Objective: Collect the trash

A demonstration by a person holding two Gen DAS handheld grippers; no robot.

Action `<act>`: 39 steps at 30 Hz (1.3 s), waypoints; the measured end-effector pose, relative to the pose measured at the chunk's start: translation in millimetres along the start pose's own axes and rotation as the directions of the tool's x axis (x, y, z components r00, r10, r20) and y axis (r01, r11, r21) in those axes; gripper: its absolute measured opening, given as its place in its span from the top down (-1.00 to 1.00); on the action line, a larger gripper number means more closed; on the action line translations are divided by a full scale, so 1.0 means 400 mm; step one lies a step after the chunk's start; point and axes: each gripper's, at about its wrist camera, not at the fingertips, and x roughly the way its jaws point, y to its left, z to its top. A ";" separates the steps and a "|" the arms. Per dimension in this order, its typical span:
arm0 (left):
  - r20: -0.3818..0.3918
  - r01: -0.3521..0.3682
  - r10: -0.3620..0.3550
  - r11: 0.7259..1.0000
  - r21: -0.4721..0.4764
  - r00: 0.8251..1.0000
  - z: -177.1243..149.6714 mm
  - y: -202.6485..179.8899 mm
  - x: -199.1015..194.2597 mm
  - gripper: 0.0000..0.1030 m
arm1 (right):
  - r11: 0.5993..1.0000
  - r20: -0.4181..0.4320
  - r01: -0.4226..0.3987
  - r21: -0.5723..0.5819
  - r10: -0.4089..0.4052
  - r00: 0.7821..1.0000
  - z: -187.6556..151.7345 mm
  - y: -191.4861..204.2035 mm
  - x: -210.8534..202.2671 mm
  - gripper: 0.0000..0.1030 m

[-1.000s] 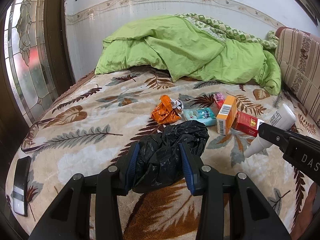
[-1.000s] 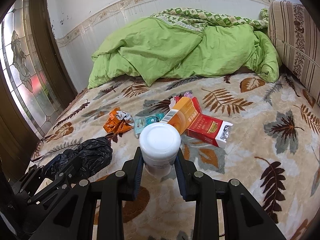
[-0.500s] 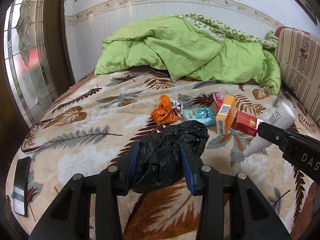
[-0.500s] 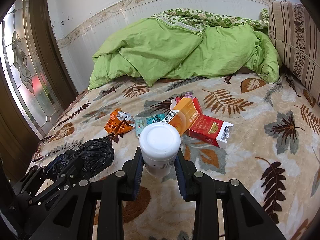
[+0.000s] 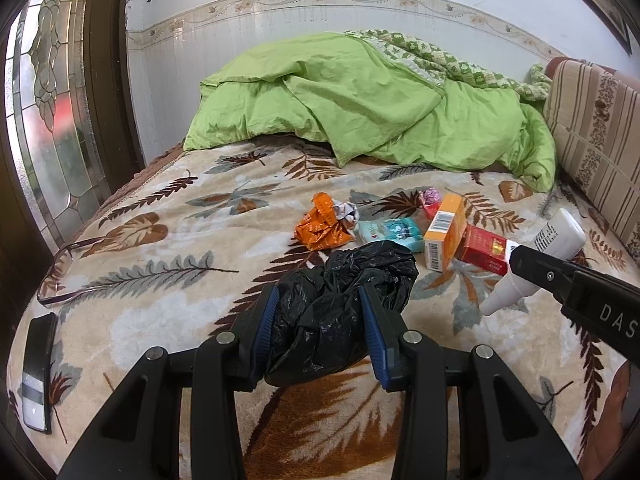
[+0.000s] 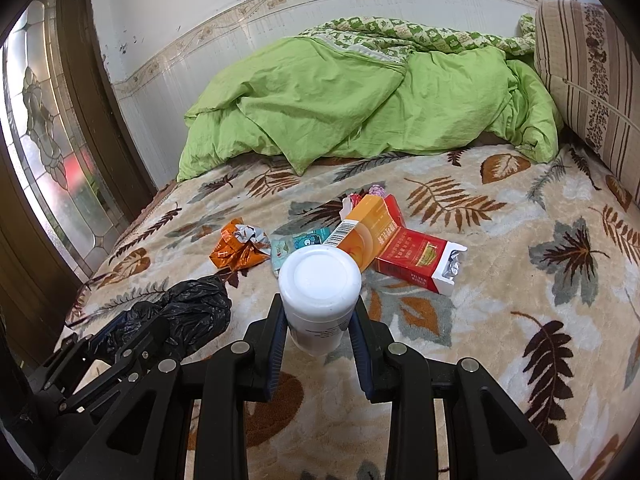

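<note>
Left gripper [image 5: 320,330]: closed on crumpled black bag [image 5: 340,304], blue pads pressed into both sides of the bundle, held just above leaf-print blanket [image 5: 160,280]

Right gripper [image 6: 319,332]: clamped on white bottle [image 6: 319,292], flat end toward the camera, narrow end pointing down and toward the bag in the left view; held above the blanket, to the right of the bag

Remaining trash, clustered mid-bed beyond both grippers:
- orange wrapper [image 5: 320,228], crumpled, with a silver foil ball [image 5: 346,212] touching its upper right
- teal packet [image 5: 390,234], lying flat just right of the wrapper
- orange box [image 5: 444,236], tilted, barcode end facing forward, leaning over the red carton
- red carton [image 6: 412,258], lying flat, open at its right end, foil showing inside
- small pink scrap [image 5: 432,195], behind the orange box

Other items:
- green duvet [image 5: 360,100], heaped at the far end against the wall
- striped cushion [image 6: 588,68], upright at far right
- phone [image 5: 38,364], at the left edge of the bed
- stained-glass door [image 5: 44,120], left of the bed
</note>
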 end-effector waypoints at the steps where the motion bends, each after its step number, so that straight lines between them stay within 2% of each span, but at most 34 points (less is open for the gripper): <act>1: 0.004 0.013 -0.013 1.000 -0.001 1.000 0.001 -0.001 -0.006 0.22 | 1.000 0.002 -0.003 0.014 0.003 1.000 0.002 -0.005 -0.006 0.38; 5: 0.022 0.076 -0.076 0.997 0.015 0.997 -0.002 -0.008 -0.035 0.22 | 0.998 0.023 -0.009 0.064 0.008 1.000 -0.006 -0.031 -0.057 0.38; 9: 0.017 0.183 -0.184 0.982 0.054 0.983 -0.008 -0.041 -0.070 0.22 | 0.994 0.020 -0.020 0.104 0.018 1.000 -0.035 -0.076 -0.142 0.38; 14: -0.011 0.351 -0.353 0.927 0.135 0.936 -0.009 -0.136 -0.143 0.22 | 0.990 0.022 0.027 0.135 -0.030 0.999 -0.088 -0.176 -0.311 0.38; 16: -0.025 0.420 -0.422 0.889 0.181 0.906 -0.008 -0.191 -0.187 0.22 | 0.982 0.022 0.058 0.177 -0.063 0.998 -0.110 -0.235 -0.390 0.38; 17: -0.035 0.473 -0.476 0.858 0.199 0.879 -0.008 -0.227 -0.217 0.22 | 0.975 0.022 0.078 0.206 -0.085 0.996 -0.123 -0.269 -0.437 0.38; 18: -0.043 0.500 -0.503 0.840 0.210 0.863 -0.012 -0.251 -0.232 0.22 | 0.970 0.025 0.095 0.223 -0.103 0.994 -0.133 -0.291 -0.469 0.38; 19: -0.064 0.547 -0.549 0.804 0.233 0.833 -0.016 -0.293 -0.261 0.22 | 0.962 0.031 0.125 0.241 -0.137 0.990 -0.147 -0.319 -0.512 0.38; 20: -0.082 0.580 -0.580 0.775 0.251 0.811 -0.022 -0.328 -0.283 0.22 | 0.953 0.035 0.165 0.255 -0.179 0.983 -0.162 -0.348 -0.558 0.38; 21: -0.093 0.601 -0.600 0.756 0.260 0.795 -0.029 -0.354 -0.300 0.22 | 0.945 0.035 0.193 0.265 -0.209 0.977 -0.174 -0.368 -0.589 0.38; 23: -0.139 0.667 -0.659 0.689 0.283 0.739 -0.046 -0.428 -0.343 0.22 | 0.918 0.032 0.250 0.307 -0.272 0.962 -0.205 -0.418 -0.665 0.38; 25: -0.179 0.713 -0.698 0.627 0.314 0.693 -0.067 -0.503 -0.386 0.22 | 0.892 0.018 0.290 0.347 -0.315 0.949 -0.236 -0.464 -0.731 0.38; 26: -0.194 0.727 -0.709 0.608 0.318 0.678 -0.076 -0.526 -0.399 0.22 | 0.878 0.013 0.311 0.364 -0.339 0.941 -0.252 -0.484 -0.762 0.38; 28: -0.254 0.774 -0.737 0.548 0.317 0.626 -0.101 -0.590 -0.424 0.22 | 0.855 -0.001 0.336 0.394 -0.366 0.931 -0.277 -0.521 -0.813 0.38; 32: -0.344 0.812 -0.738 0.492 0.315 0.581 -0.157 -0.681 -0.449 0.21 | 0.830 -0.038 0.366 0.421 -0.387 0.921 -0.326 -0.563 -0.859 0.38; 35: -0.382 0.815 -0.721 0.482 0.323 0.578 -0.188 -0.726 -0.452 0.15 | 0.820 -0.081 0.381 0.426 -0.385 0.919 -0.367 -0.584 -0.859 0.38; 37: -0.407 0.817 -0.709 0.487 0.307 0.576 -0.200 -0.748 -0.443 -0.03 | 0.820 -0.135 0.387 0.423 -0.365 0.921 -0.391 -0.602 -0.840 0.38; 39: -0.418 0.819 -0.704 0.490 0.300 0.574 -0.204 -0.763 -0.440 -0.03 | 0.812 -0.158 0.390 0.434 -0.358 0.920 -0.414 -0.615 -0.832 0.34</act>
